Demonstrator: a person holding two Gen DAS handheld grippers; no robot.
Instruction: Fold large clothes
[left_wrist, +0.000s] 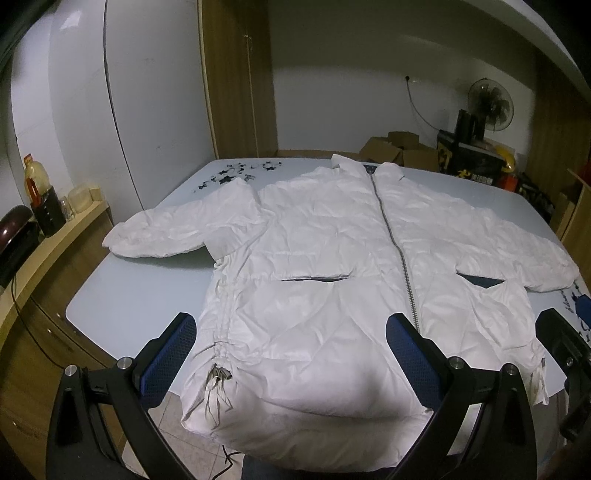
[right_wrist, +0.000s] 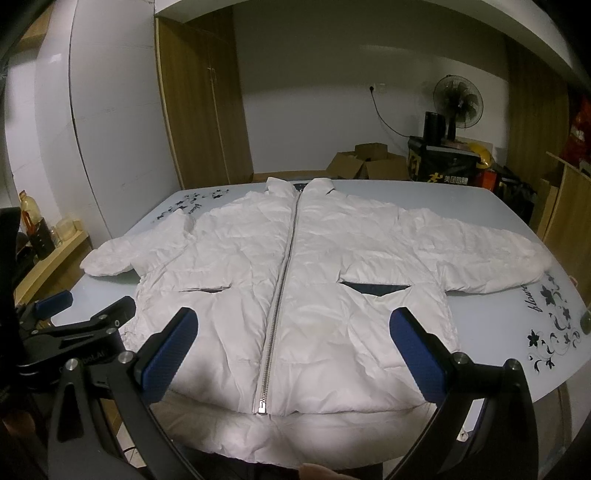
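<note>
Nearest, hem overhanging pale glass-topped table (right_wrist: 491, 332): white puffy zip-front quilted jacket (right_wrist: 295, 280), spread flat, face up, sleeves outstretched; probably light, soft, slippery, best pinched at cuffs or hem corners; left gripper (left_wrist: 291, 354) and right gripper (right_wrist: 295, 350) wide, empty.

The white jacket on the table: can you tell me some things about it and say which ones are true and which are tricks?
1. The white jacket is zipped shut. True.
2. Both sleeves are folded over its front. False: they lie spread out sideways.
3. The left gripper is open. True.
4. The right gripper is pinching the hem. False: it is open and holds nothing.
5. The table has black flower patterns. True.
</note>
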